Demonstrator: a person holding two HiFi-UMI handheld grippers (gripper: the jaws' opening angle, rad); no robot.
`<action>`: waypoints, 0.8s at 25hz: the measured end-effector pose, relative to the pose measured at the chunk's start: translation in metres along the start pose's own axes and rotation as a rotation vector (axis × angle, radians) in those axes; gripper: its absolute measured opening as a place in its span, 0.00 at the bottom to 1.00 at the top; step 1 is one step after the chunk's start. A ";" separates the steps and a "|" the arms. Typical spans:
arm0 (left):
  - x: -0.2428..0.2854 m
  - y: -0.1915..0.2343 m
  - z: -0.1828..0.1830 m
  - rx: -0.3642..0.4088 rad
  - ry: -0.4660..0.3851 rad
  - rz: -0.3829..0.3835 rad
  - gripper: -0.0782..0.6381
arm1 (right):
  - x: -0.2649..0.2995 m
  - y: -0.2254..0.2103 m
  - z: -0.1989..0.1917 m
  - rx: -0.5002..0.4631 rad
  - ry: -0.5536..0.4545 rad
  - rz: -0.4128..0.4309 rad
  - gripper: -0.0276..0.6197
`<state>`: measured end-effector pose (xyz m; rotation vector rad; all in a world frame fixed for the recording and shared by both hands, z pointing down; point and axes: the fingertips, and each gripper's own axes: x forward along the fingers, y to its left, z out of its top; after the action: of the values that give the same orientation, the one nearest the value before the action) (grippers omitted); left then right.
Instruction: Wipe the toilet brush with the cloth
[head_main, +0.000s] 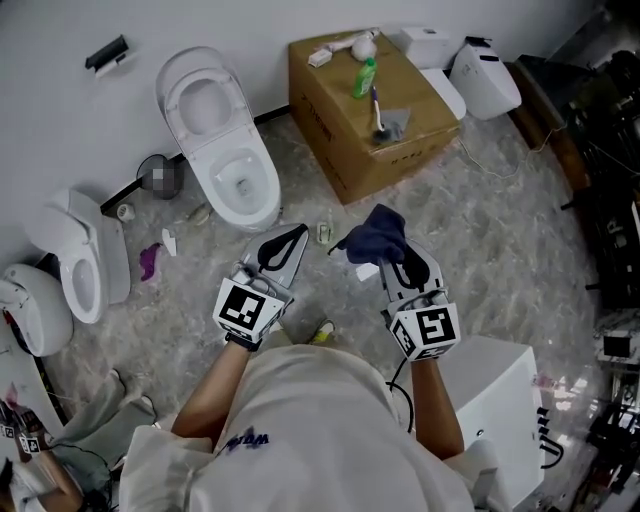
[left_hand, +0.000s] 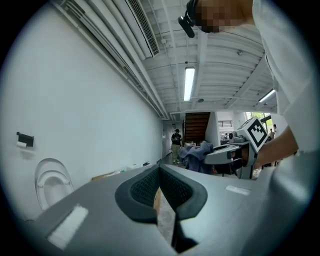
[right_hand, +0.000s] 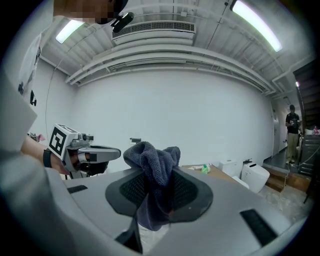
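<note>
My right gripper is shut on a dark blue cloth, which bunches up above its jaws. Level with it on the left, my left gripper has its jaws closed with nothing between them. Both are held in the air over the floor, pointing at the far wall. A toilet brush with a blue handle stands on top of a cardboard box ahead, well out of reach of either gripper. In the left gripper view the cloth shows to the right.
A white toilet with its lid up stands ahead on the left. More toilets lie at the left, and another sits behind the box. A green bottle is on the box. A white cabinet stands at my right.
</note>
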<state>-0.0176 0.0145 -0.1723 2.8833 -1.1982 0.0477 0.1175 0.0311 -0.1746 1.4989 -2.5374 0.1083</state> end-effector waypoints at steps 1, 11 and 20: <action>0.001 0.003 0.000 0.000 0.001 0.001 0.11 | 0.003 0.001 0.001 -0.001 -0.003 0.002 0.21; 0.007 0.012 -0.001 -0.017 -0.003 0.005 0.11 | 0.021 0.003 0.002 -0.017 0.015 0.028 0.21; 0.002 0.018 -0.008 -0.046 -0.010 0.033 0.11 | 0.029 0.009 -0.005 -0.025 0.050 0.060 0.21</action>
<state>-0.0291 0.0005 -0.1645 2.8282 -1.2311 0.0065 0.0968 0.0115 -0.1636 1.3940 -2.5357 0.1208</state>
